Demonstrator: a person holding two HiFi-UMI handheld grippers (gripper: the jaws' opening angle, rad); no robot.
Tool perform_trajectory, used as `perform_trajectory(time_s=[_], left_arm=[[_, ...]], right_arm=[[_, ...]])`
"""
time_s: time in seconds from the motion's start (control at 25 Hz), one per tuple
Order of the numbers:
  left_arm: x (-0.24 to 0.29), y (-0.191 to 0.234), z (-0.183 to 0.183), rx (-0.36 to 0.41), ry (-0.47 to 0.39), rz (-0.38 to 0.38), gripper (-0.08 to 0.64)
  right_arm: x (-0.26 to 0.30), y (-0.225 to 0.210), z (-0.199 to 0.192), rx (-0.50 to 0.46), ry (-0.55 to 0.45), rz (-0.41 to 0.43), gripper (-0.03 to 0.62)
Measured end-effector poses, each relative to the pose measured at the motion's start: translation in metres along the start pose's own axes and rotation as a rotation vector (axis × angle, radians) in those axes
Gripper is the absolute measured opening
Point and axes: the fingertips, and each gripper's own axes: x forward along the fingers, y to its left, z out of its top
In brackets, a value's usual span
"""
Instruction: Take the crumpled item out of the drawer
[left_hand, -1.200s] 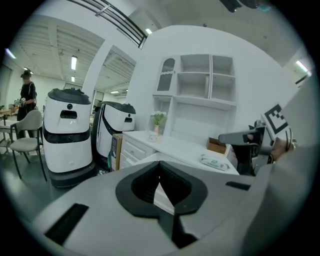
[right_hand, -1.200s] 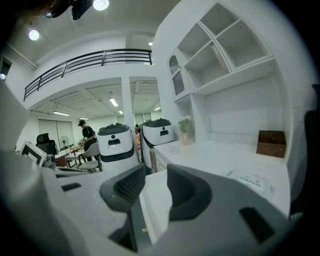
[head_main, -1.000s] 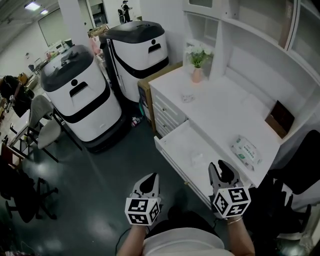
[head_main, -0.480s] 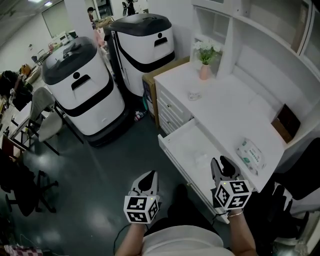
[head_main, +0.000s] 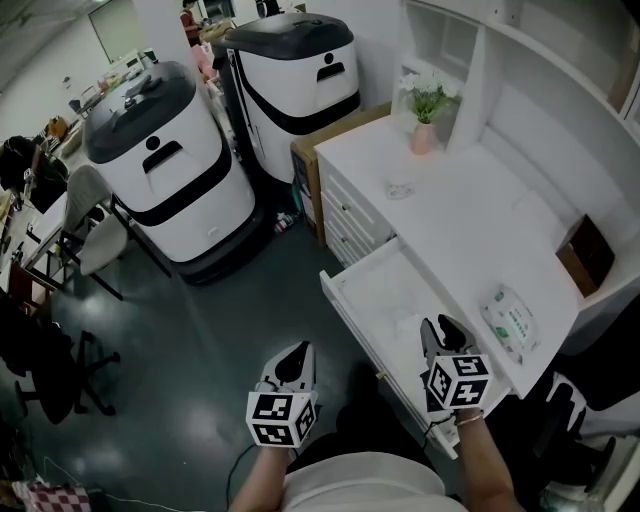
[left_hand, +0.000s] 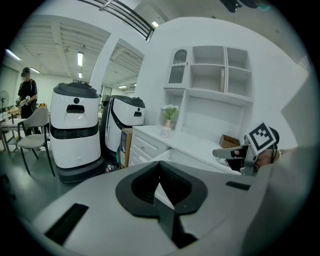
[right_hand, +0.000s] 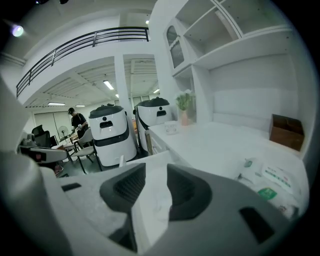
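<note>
White worktop (head_main: 470, 210), drawer (head_main: 385, 285) pulled open. We see the right hand-held gripper (head_main: 447, 327) over it, jaws parted, empty; left hand-held gripper (head_main: 297, 357) closed, empty.

The drawer (head_main: 349, 316) is white and shallow. It stands pulled well out from the white desk, with its pale floor open to view. The crumpled item (head_main: 409, 323) is a small white wad, hard to pick out against that floor. It lies inside the drawer towards its front end, just ahead of the right gripper (head_main: 442, 326) and slightly left of its parted jaws, not between them. The drawer floor shows through the gap between those jaws.
</note>
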Motion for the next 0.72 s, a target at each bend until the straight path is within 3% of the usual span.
perform_trajectory(time_s=[0.72], left_arm=[[0.041,0.008,-0.006,-0.008,0.081,0.052,-0.007]], right_arm=[[0.092,-0.04,-0.081,-0.007,0.267,-0.021,0.12]])
